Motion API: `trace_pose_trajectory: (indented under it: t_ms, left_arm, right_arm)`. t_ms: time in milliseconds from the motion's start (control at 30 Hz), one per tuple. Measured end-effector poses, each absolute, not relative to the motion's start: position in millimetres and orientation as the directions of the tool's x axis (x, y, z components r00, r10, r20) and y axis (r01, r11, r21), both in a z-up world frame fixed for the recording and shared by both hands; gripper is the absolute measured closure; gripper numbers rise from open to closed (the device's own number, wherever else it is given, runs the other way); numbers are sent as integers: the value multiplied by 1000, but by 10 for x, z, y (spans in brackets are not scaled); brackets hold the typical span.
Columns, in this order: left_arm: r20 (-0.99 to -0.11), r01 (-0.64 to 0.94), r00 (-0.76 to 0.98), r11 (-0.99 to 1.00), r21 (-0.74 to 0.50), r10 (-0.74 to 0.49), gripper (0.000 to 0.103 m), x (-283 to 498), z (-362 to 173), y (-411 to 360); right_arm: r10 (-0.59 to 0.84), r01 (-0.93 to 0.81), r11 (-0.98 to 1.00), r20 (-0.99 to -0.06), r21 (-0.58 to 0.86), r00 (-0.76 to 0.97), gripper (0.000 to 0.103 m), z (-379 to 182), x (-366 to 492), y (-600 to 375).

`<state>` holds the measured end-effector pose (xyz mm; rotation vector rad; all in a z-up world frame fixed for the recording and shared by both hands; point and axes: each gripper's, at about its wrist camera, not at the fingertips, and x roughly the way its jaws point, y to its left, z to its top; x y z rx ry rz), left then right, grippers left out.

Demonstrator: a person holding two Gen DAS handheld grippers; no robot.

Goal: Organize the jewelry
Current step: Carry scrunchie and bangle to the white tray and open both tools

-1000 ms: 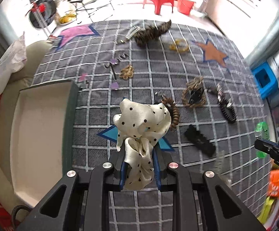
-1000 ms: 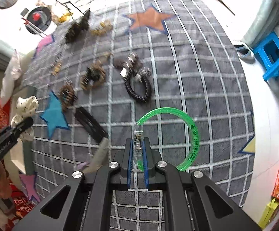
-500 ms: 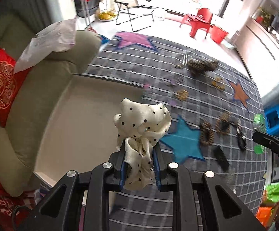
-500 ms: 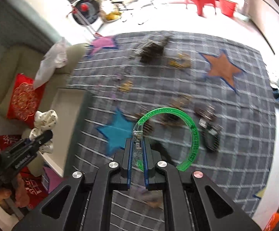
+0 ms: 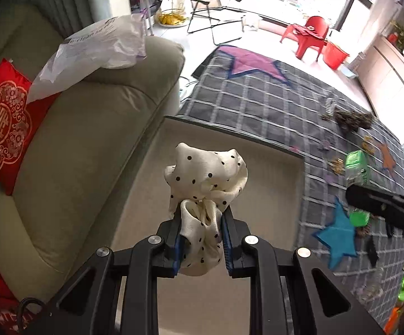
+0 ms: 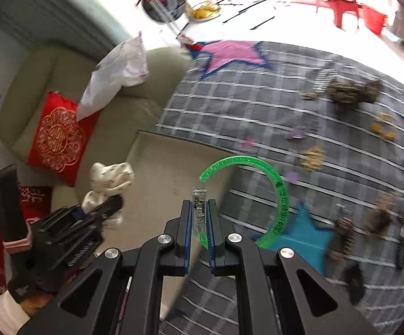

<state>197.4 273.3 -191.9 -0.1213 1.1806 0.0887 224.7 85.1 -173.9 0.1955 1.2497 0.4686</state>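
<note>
My left gripper (image 5: 201,217) is shut on a cream polka-dot scrunchie (image 5: 207,178) and holds it above the beige open box (image 5: 271,184). It also shows in the right wrist view (image 6: 110,178). My right gripper (image 6: 200,209) is shut on a green translucent bangle (image 6: 281,195) by its clear clasp, above the box's right edge (image 6: 157,173). The bangle also shows in the left wrist view (image 5: 356,164). Several hair clips and scrunchies (image 6: 347,92) lie scattered on the grey checked mat (image 6: 257,103).
A beige sofa (image 5: 84,128) with a red cushion (image 5: 1,122) and a plastic bag (image 5: 101,47) stands left of the box. A red chair (image 5: 310,36) and a folding chair (image 5: 213,8) stand on the floor beyond the mat.
Both grippers have swung left from over the mat towards the box, each still holding its item. The scrunchie is now above the box's interior.
</note>
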Motion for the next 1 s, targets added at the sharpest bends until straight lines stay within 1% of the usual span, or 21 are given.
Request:
trace_pose_trajectory:
  t_ms: [200,400,433,467,533,667,700,733,767,933,967,1000]
  left_arm:
    - [-934,-143,357,989,-37,17,78,2192,-2249,2901]
    - [-943,-130,330,991,-2,42,78,2284,-2533,2884]
    - [-945,-132,323,991,2,45,74,2287,-2575,2876]
    - [-947,-135,318,991,6,49,61,2290,-2602,2872]
    - [-945,-148,322,989,13,60,49,2290,-2651,2875]
    - [-944,-147,321,989,28,74,49,2300,-2719,2868]
    - [-945,-147,316,989,32,78,47,2301,-2735,2865]
    - [-945,-149,316,988,36,82,32,2299,-2734,2865]
    - [-945,-153,315,987,41,88,20,2294,-2731,2866]
    - [-943,-156,320,987,43,91,20,2242,-2695,2868]
    - [-944,-153,316,987,45,92,20,2236,-2692,2863]
    - [-946,-153,311,987,47,94,20,2232,-2690,2862]
  right_arm:
    - [459,-252,875,-873,413,166,93,-2099,2511,1301]
    - [439,-234,883,-892,407,106,93,-2464,2667,1426]
    - [432,-230,886,-897,402,98,93,-2522,2688,1432]
    - [423,-222,891,-901,396,90,93,-2586,2703,1429]
    - [420,-213,893,-904,396,82,93,-2665,2724,1425]
    - [411,-216,895,-909,390,63,91,-2759,2753,1437]
    - [407,-212,897,-912,388,49,90,-2796,2762,1445]
    - [408,-205,897,-912,392,38,89,-2828,2771,1448]
    - [419,-191,895,-907,404,43,88,-2840,2774,1424]
    - [442,-142,889,-897,435,15,87,-2859,2840,1369]
    - [441,-140,890,-897,435,15,82,-2854,2841,1361]
    - [446,-140,888,-895,439,22,73,-2818,2842,1340]
